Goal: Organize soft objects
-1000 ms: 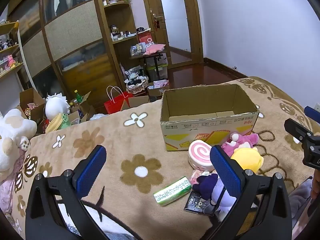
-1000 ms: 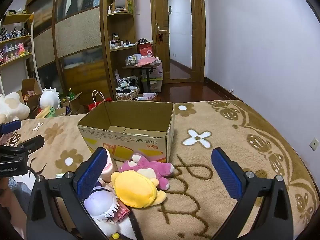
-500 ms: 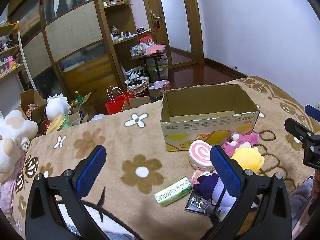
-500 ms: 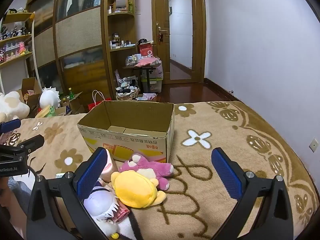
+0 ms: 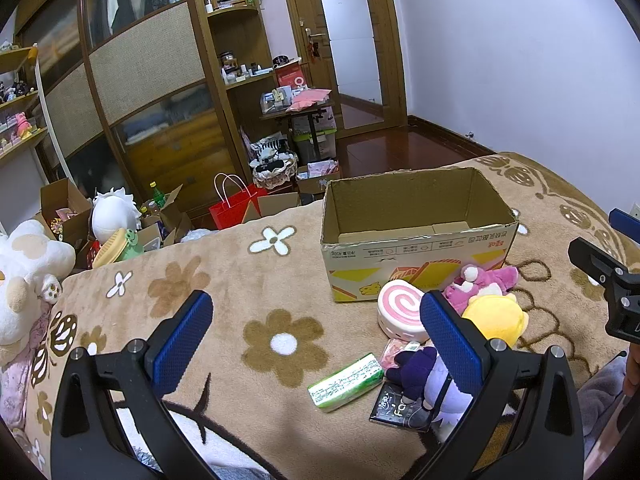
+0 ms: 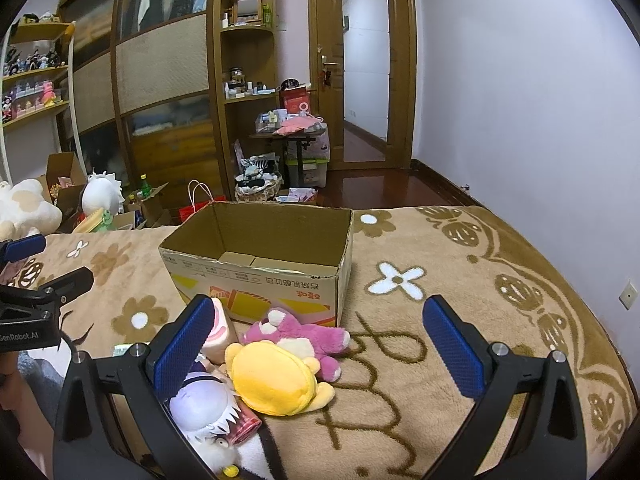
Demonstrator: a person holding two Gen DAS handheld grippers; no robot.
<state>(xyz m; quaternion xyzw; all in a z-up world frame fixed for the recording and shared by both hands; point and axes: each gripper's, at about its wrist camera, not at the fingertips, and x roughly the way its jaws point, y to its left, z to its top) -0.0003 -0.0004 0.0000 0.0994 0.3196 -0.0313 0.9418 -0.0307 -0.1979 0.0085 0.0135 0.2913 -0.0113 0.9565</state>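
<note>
- The bed (image 5: 248, 280), spread with a tan fleece blanket printed with brown and white flowers, carries everything. It fills the lower half of both views, and its far edge meets a dark wooden floor.
- An open cardboard box (image 6: 264, 264) stands near the bed's far edge. What I can see of its inside is bare cardboard.
- I hold my left claw (image 5: 316, 340) above the near part of the bed, blue pads spread wide, gripping nothing.
- I hold my right claw (image 6: 320, 344) toward the bed's right side, likewise wide open and holding nothing.
- The soft toys lie heaped against the box's near wall: a pink plush (image 6: 300, 334), a yellow plush (image 6: 272, 378) overlapping it, a purple-and-white doll (image 6: 200, 404) nearest me, and a pink swirl cushion (image 5: 400, 312) touching the box.
- A green packet (image 5: 346, 382) and a dark flat packet (image 5: 394, 404) lie just beside the doll.
- My judgement: sorting has not yet begun and I am lining up for a first pick. Next I would lower the right claw over the yellow plush, close on its bulk, lift it over the box rim and let go. Soft bodies may sag or drag a neighbour along.
- Beyond the bed: wooden wardrobes and shelves, a glazed door, lilac walls, and floor clutter including a red bag (image 5: 232, 210) and more plush toys.
</note>
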